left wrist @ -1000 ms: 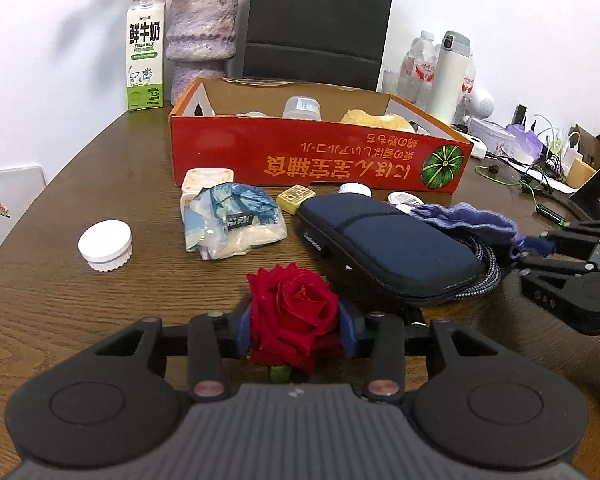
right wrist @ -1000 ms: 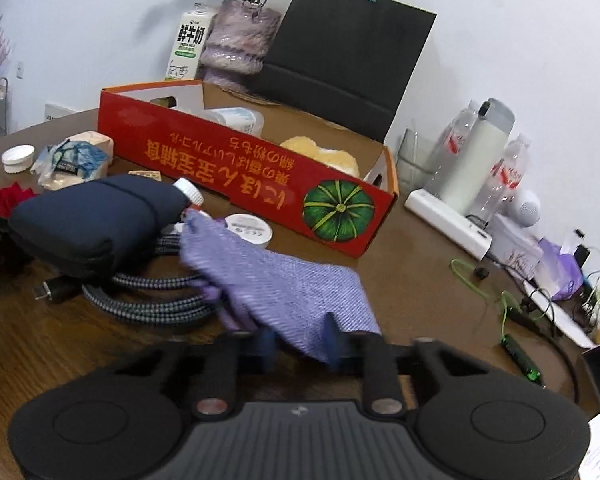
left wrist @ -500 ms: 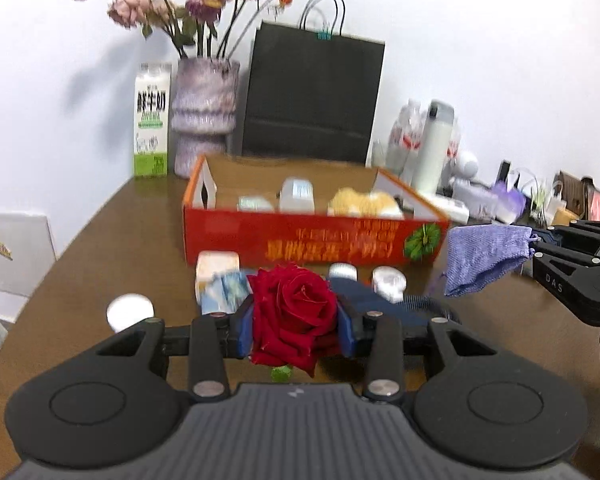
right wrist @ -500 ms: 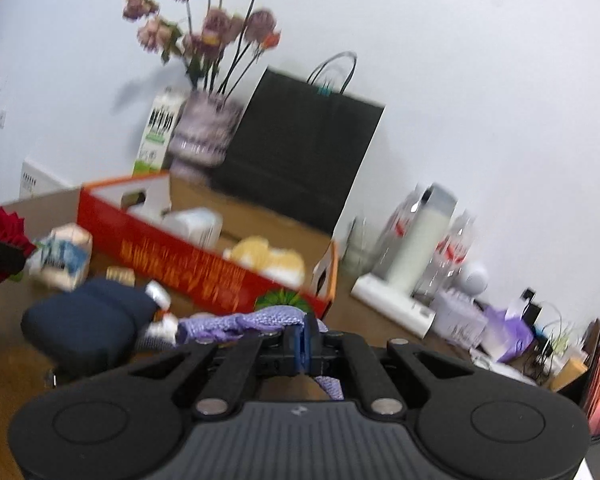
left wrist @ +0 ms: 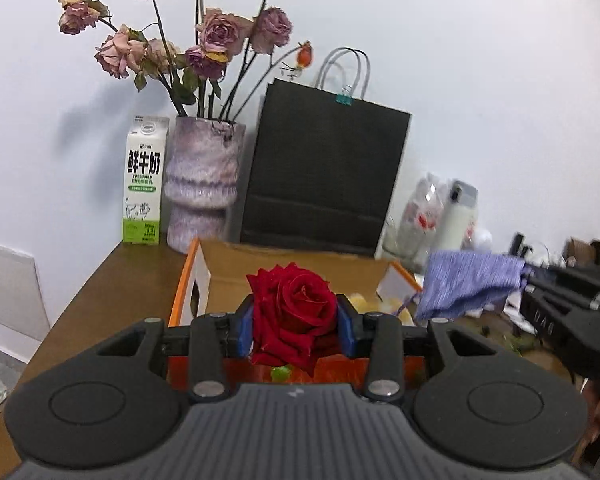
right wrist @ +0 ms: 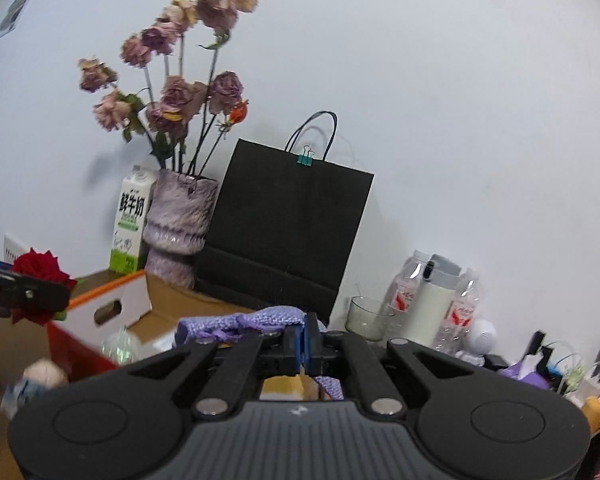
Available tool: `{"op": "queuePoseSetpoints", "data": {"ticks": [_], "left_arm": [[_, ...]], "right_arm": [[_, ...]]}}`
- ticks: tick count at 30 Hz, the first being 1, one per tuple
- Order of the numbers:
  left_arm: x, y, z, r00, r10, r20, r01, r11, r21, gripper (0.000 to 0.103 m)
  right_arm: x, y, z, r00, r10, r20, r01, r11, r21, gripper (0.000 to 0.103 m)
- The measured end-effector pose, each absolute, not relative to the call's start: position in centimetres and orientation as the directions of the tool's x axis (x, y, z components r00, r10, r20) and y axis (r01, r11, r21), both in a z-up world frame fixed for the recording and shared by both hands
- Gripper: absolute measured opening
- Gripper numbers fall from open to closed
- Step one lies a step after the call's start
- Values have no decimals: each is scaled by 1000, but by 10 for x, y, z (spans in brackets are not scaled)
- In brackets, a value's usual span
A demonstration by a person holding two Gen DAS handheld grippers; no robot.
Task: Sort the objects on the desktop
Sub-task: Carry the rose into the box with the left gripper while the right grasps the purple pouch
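Raised rose (left wrist: 294,312) now nearer "FRESH MILK" carton (left wrist: 144,180).

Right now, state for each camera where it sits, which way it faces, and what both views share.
Left wrist: sits on the left gripper, facing the open red cardboard box; its jaws clamp a red rose; the right gripper enters from the right with a purple knitted pouch.
Right wrist: sits on the right gripper, facing the black paper bag; its jaws pinch the pouch; the left gripper shows at left.
Shared: rose, pouch, box, bag, purple ceramic vase of dried flowers, white milk carton.
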State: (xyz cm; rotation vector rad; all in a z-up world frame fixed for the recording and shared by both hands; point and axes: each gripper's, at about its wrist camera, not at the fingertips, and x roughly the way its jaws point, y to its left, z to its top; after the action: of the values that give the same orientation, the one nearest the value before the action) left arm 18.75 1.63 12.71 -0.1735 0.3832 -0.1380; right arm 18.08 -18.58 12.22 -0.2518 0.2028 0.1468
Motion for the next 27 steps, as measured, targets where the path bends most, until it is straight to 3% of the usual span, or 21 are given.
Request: {"op": "queuePoseSetpoints", "data": {"ticks": [9,15,21,24,25,26,27], "left_arm": [[267,24,115,920,-137,-367,40,965,-260,40],[317,24,94,893,-123,-433,16,970,-244,41],[358,29,78,870,-92,-485,-18,976,-217,40],[369,28,69,851,-84,-518,-30,978,-207,46],[370,27,66,845,-77,-530,-38,979,-202,58],[371,26,63,838,-68,-542,-48,979,-196,80],[371,25,61,835,-59,-547,-57,980,-191,92]], "right_arm": [[260,-175,104,957,142,-251,-183,972,-146,1],[310,-172,85,948,137,-287,-176,978,-114,1],[353,-164,66,916,158,-369,-216,968,-123,1],[364,-161,56,889,153,-433,-234,962,-141,5],[366,-160,52,872,155,-465,-251,956,-151,17],[367,-159,48,856,153,-494,-262,952,-160,50],[369,-157,45,841,148,-520,-270,948,-167,90]]}}
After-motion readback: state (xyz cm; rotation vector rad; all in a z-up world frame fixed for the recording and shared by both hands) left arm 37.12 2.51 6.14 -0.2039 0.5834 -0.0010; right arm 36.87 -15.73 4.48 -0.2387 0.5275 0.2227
